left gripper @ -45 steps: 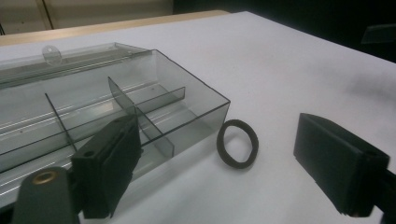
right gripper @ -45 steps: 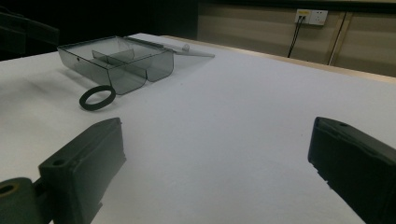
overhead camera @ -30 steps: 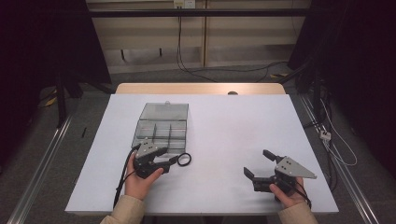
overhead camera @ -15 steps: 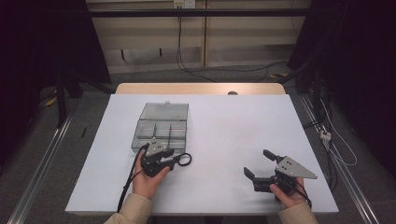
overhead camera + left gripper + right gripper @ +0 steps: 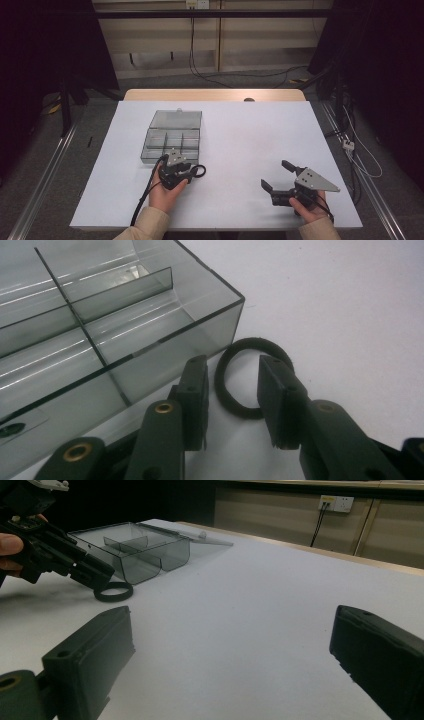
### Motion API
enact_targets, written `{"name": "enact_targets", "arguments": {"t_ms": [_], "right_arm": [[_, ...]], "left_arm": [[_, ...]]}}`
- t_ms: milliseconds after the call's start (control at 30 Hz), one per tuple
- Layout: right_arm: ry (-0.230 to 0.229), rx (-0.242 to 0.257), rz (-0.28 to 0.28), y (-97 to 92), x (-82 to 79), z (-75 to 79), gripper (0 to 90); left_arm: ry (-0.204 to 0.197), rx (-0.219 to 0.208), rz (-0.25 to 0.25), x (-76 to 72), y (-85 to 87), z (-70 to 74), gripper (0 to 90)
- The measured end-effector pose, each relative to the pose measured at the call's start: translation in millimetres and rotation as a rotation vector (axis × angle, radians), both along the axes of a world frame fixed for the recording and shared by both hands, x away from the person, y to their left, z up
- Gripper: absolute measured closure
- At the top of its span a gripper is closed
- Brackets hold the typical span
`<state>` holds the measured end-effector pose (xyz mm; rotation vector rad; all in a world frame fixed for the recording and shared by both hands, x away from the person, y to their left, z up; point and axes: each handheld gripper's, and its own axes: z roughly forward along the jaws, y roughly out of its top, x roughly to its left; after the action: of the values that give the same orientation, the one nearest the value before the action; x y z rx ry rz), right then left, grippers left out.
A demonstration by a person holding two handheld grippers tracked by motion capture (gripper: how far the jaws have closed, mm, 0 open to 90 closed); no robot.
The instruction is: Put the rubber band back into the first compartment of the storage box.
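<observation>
Left gripper (image 5: pixel 232 405): held low over the table, just near of the box's near right corner; its jaws have just been closing and now stand narrow, astride the near part of the ring.
Grip: one jaw sits outside the ring, the other inside its loop; whether the pads press the band I cannot tell.
Ring (image 5: pixel 252 377): a black band lying flat on the table, just beside the box's near right corner.
Box (image 5: pixel 170 145): clear plastic with dividers, on the left half of the table, its lid folded back on the far side.
Right gripper (image 5: pixel 280 176): on the near right of the table, well apart from the ring, jaws wide with nothing between them.
Table (image 5: pixel 250 140): white top.
</observation>
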<state>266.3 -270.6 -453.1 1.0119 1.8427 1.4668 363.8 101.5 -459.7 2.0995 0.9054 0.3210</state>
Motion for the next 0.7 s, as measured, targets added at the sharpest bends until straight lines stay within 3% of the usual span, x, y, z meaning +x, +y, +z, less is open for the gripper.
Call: {"name": "enact_targets", "arguments": {"t_ms": [267,333,367,433,700], "right_arm": [[-0.002,-0.001,0.006,0.3,0.1,0.1,3.6],[-0.002,-0.002,0.005,0.4,0.1,0.1,3.6],[-0.003,-0.001,0.005,0.5,0.2,0.1,3.6],[-0.004,-0.002,0.004,0.6,0.2,0.1,3.4],[-0.008,-0.002,0.005,0.5,-0.3,0.6,3.3]], "left_arm": [[0.03,0.003,0.012,2.8,-0.3,-2.4,72.0],[0.05,-0.02,0.011,3.9,1.0,-2.6,77.5],[0.056,-0.019,0.0,4.3,1.7,-2.8,83.6],[0.046,-0.007,-0.011,3.7,0.0,-2.4,86.8],[0.056,-0.039,-0.018,2.2,1.9,3.4,88.2]]}}
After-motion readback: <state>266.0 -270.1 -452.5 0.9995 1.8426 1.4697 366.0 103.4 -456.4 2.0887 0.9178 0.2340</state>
